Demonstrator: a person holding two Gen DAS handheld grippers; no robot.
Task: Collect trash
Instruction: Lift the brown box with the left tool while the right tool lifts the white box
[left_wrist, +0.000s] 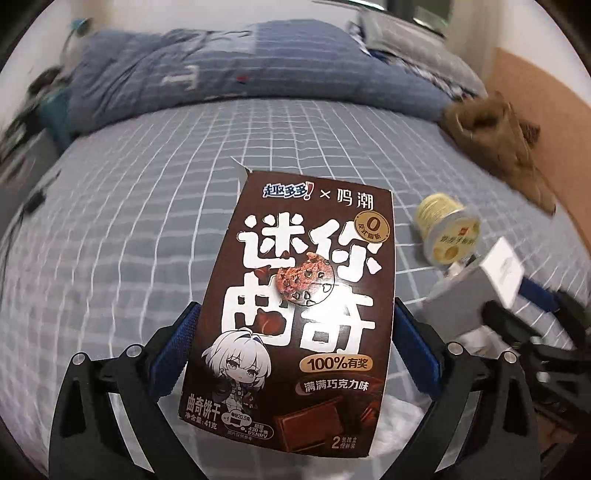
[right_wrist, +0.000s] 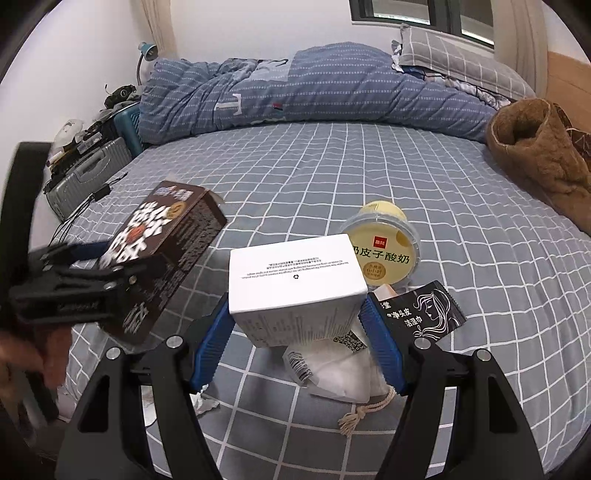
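Note:
My left gripper is shut on a brown cookie box and holds it above the bed; the box also shows in the right wrist view at the left. My right gripper is shut on a white carton, which appears in the left wrist view at the right. A yellow yogurt cup lies on its side on the bed beyond the carton, seen in the left wrist view too. A black sachet and a white pouch with a drawstring lie under my right gripper.
The bed has a grey checked sheet. A rolled blue quilt lies along the far side. A brown fleece garment sits at the right. A grey suitcase and clutter stand beside the bed at the left. Crumpled tissue lies near the front.

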